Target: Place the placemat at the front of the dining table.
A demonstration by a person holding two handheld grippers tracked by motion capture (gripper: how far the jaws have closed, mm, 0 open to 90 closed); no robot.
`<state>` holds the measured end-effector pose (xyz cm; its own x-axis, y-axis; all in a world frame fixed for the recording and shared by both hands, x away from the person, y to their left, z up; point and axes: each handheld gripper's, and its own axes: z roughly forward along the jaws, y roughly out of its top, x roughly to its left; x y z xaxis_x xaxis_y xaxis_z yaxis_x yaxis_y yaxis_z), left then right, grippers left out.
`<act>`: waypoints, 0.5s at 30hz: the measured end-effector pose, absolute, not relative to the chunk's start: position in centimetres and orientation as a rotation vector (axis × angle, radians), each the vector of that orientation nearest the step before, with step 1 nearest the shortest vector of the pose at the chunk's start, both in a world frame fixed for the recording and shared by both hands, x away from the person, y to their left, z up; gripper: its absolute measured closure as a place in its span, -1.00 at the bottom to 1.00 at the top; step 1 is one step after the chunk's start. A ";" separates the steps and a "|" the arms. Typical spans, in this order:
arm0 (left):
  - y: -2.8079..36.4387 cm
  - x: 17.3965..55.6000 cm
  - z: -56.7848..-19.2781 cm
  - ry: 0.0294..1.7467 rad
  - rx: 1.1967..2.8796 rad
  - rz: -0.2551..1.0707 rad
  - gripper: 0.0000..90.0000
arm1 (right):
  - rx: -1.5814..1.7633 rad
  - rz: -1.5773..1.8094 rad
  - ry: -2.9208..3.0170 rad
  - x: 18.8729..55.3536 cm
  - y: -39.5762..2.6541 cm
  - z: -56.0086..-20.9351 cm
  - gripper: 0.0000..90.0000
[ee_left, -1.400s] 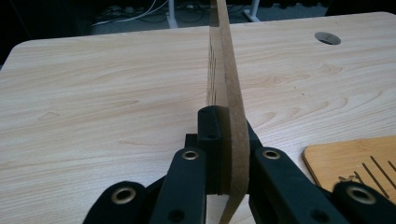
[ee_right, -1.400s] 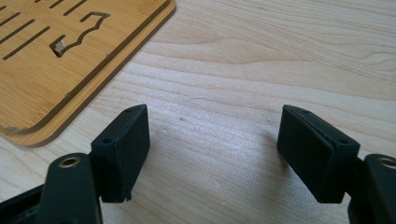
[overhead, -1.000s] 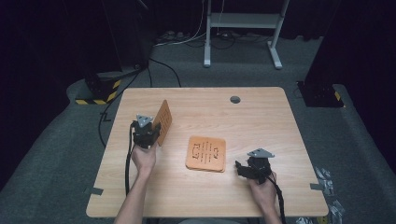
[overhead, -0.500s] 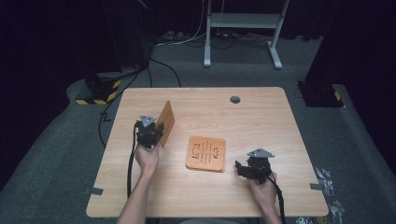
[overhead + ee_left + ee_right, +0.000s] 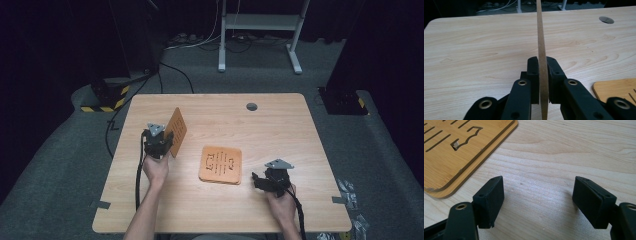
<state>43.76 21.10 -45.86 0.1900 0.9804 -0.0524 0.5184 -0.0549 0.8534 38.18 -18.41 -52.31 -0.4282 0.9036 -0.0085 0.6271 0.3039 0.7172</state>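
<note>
1. Overhead, in the high view, the left gripper holds a thin board standing on edge on the left half of the counter. A slotted board lies flat near the middle, well apart from it. The right gripper rests just right of the slotted board, not touching it. A grommet hole sits near the far edge.
2. In the left gripper view, the fingers pinch the thin board from both sides. The board is seen edge-on and upright. The fingers have just been easing apart, yet the board is between them and both pads lie against it. A corner of the slotted board shows at lower right.
3. In the right gripper view, the fingers stand spread wide over bare counter, nothing between them. The slotted board lies at upper left (its cut-out lines are plain to see), clear of the near finger.
</note>
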 end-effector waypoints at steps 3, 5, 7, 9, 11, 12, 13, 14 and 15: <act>21.3 43.7 -45.8 1.429 1.700 0.767 0.78 | 1.365 0.908 2.165 38.2 -18.4 -52.3 -0.44; 21.3 43.7 -45.8 1.433 1.703 0.772 0.75 | 1.364 0.909 2.165 38.2 -18.4 -52.3 -0.44; 21.5 43.6 -45.8 1.441 1.711 0.788 0.73 | 1.364 0.909 2.165 38.2 -18.4 -52.3 -0.44; 21.6 43.6 -45.8 1.442 1.711 0.789 0.71 | 1.364 0.908 2.165 38.2 -18.4 -52.3 -0.44; 21.7 43.6 -45.9 1.447 1.711 0.785 0.69 | 1.364 0.908 2.165 38.2 -18.4 -52.3 -0.44; 21.7 43.6 -46.0 1.450 1.708 0.782 0.68 | 1.365 0.908 2.165 38.2 -18.4 -52.3 -0.44; 21.7 43.6 -46.1 1.452 1.710 0.782 0.66 | 1.365 0.909 2.165 38.2 -18.4 -52.3 -0.44; 21.7 43.5 -46.2 1.458 1.708 0.781 0.64 | 1.364 0.910 2.165 38.2 -18.4 -52.3 -0.44; 21.8 43.5 -46.2 1.460 1.709 0.782 0.63 | 1.365 0.908 2.165 38.2 -18.4 -52.3 -0.44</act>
<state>43.51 21.84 -46.23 0.1653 0.9861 -0.0172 0.5324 -0.0746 0.8432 38.18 -18.41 -52.31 -0.4282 0.9037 -0.0082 0.6273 0.3038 0.7171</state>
